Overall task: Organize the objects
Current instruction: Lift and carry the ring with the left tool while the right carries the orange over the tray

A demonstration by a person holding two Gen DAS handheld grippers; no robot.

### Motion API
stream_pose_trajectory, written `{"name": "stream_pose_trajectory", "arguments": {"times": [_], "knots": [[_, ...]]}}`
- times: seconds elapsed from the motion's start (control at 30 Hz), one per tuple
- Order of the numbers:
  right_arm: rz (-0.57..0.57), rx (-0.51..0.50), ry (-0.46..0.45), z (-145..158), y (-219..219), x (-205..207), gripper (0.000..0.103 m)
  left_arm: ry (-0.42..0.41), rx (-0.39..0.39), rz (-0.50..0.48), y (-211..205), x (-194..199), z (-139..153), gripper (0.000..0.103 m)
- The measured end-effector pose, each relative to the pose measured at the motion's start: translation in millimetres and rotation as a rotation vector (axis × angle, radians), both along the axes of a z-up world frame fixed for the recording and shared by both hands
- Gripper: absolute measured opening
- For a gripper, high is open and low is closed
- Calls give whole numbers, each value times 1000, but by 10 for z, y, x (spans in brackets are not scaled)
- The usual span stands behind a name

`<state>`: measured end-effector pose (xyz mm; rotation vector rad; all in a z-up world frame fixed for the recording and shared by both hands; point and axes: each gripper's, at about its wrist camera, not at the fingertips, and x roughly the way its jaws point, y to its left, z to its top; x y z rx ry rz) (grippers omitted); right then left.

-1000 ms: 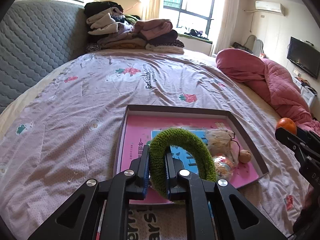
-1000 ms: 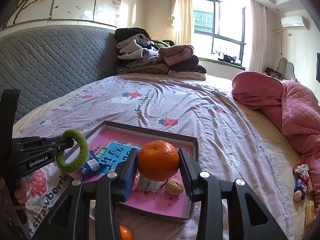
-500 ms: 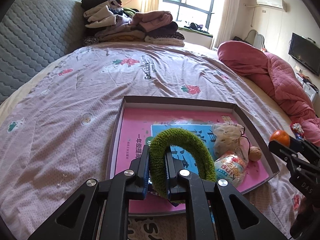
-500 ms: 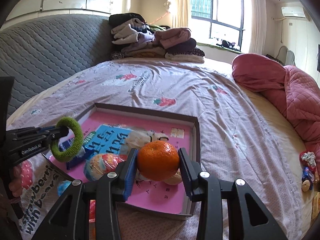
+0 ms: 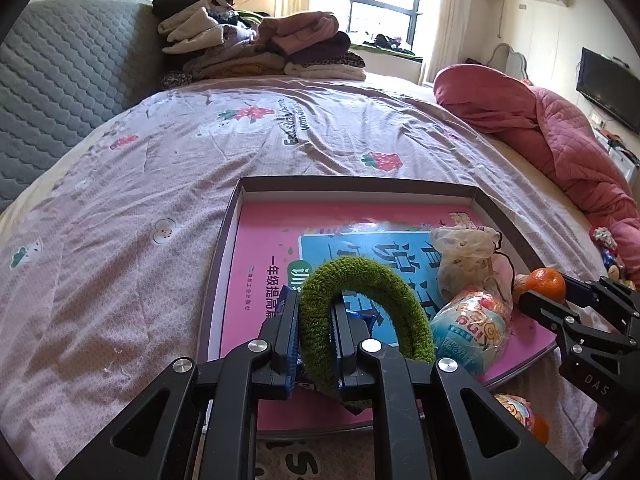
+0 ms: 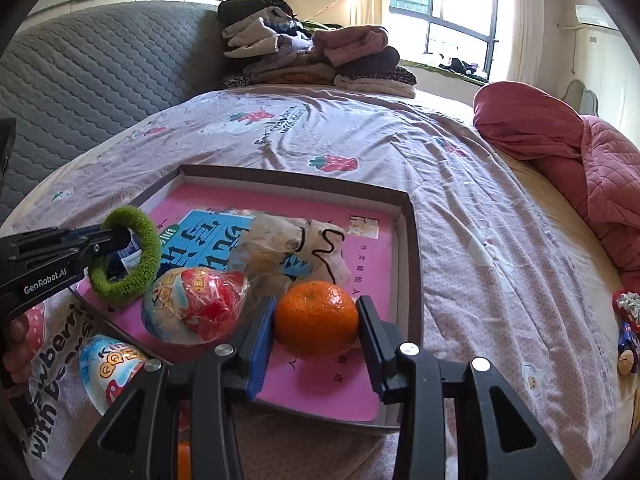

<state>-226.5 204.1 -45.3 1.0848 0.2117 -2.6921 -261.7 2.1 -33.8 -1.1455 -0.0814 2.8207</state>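
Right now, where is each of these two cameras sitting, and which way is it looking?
Left wrist view: sits on the left gripper, looking along its fingers, shut on a green ring, down at the tray on the bed; the right gripper shows at the right edge.
Right wrist view: sits on the right gripper, shut on an orange, over the tray's near right part; the left gripper and fingers of the person's hand show at left.
Shared: tray, ring, orange, folded clothes, window.

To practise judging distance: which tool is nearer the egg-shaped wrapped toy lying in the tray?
Left. The left tool, clamping the green ring, sits right beside the toy; the right tool, holding the orange, is slightly farther.
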Motion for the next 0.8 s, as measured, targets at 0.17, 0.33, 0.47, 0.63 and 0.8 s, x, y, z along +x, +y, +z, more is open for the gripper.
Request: {"name": "stream_pose_trajectory", "arguments": {"times": [0.17,0.33,0.47,0.63,0.8], "knots": [[18,23,-26,-58,-56,-9,41,-5,-24,-5,24,6,-25,15],[23,33,-38,-87,-74,-28,41,-13,-35,-11,33,0,-47,15],[27,49,-60,-143,-89,-34,41,-15,-33,-11,45,9,-59,16],[22,46,-77,-174,-94,-64,41,-18,-50,-12,72,6,-73,20],[1,48,-81,-185,-79,-71,41,-13,-51,-10,61,-5,-69,41]]}}
